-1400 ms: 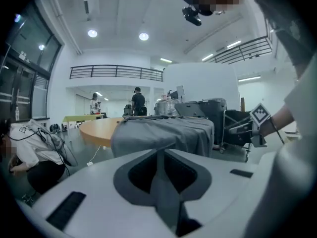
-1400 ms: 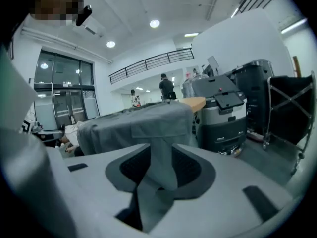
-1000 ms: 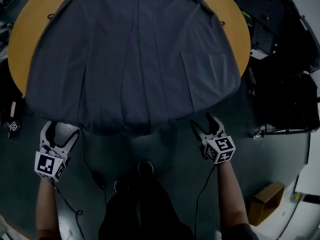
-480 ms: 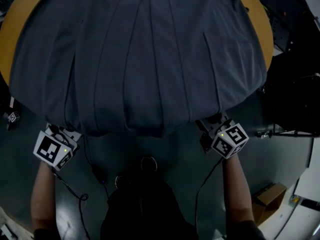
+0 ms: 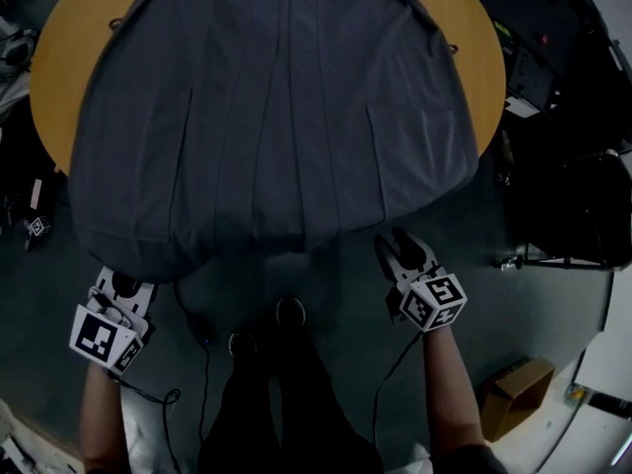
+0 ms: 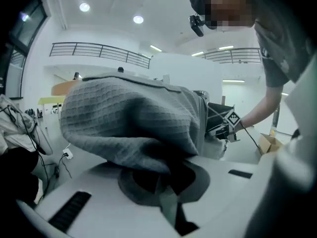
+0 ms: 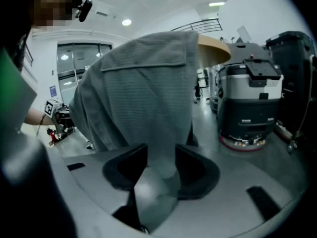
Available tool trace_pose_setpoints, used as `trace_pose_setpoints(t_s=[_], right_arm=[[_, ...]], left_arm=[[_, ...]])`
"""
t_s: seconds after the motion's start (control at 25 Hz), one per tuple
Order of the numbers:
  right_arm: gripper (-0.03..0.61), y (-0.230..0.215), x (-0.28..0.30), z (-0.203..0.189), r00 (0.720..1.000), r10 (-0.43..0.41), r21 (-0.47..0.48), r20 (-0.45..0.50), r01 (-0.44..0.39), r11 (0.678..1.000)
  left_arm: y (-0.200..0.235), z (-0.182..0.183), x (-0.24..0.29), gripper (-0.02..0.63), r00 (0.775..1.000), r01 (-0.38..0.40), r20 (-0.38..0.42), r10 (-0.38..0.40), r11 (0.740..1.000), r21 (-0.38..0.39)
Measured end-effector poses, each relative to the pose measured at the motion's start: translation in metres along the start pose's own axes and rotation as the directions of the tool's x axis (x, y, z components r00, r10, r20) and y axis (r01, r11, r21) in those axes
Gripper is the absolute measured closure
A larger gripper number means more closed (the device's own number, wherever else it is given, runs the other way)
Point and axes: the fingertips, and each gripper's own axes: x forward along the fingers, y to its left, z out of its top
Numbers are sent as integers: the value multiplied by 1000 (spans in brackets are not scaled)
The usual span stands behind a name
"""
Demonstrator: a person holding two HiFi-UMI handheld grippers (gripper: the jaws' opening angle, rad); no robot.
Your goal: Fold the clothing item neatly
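My left gripper (image 5: 121,286) sits below the near left corner of the grey garment (image 5: 276,117). Its jaws are pinched together on a bunched fold of the hem, and the waffle-textured cloth rises straight out of them and fills the left gripper view.

The garment lies spread flat over the round orange worktop (image 5: 57,82), covering most of it. Its near hem hangs over the edge toward me, above the dark floor (image 5: 326,294), and bare wood shows only at the far left and far right rims.

My right gripper (image 5: 399,249) is at the near right corner, just under the hem. Its jaws are about half apart and closing, with a strip of the hem hanging down between them, not yet pinched.
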Motion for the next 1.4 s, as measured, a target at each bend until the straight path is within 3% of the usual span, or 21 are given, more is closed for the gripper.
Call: trace_pose_setpoints(t_s=[0.16,0.24,0.44,0.48,0.52,0.56,0.92,1.04,1.2,1.4], right_arm=[[370,-37,18,4,999,-42,-35,-10,42,999],[333,-44,38,12,1000,1,-65,-16,-2,998],[328,-36,77,29,991,116,-139,-71,-125,982],[356,-30,80,32,988,133,-141,-80,-143,980],[494,-25,80,33,987,138,-144,-86,-150,978],[583,-20,78,33,987,138,-148,-88,-150,978],[583,31,-9,45,992,123,-91,8,-122,988],[583,53,-50,75,990,123,-86,62,-117,989],[583,63,-100,132,985,101,-96,143,-88,992],[583,90,-118,229,943,193,-187,271,-145,972]], left_arm=[[3,4,-10,598,1000,-12,-14,12,1000,9],[6,5,-12,598,1000,-20,-17,20,1000,9],[11,7,-7,598,999,-30,-14,30,1000,-7],[12,8,-7,598,999,-36,-13,36,999,-8],[12,9,-7,598,999,-43,-10,43,999,-11],[12,10,-8,598,999,-49,-5,49,999,-17],[-17,31,-38,598,993,-107,37,109,992,-67],[-28,58,-56,598,990,-122,56,126,990,-76],[-39,107,-68,598,980,-141,121,159,979,-150],[-47,188,-71,598,971,-189,148,189,982,-14]])
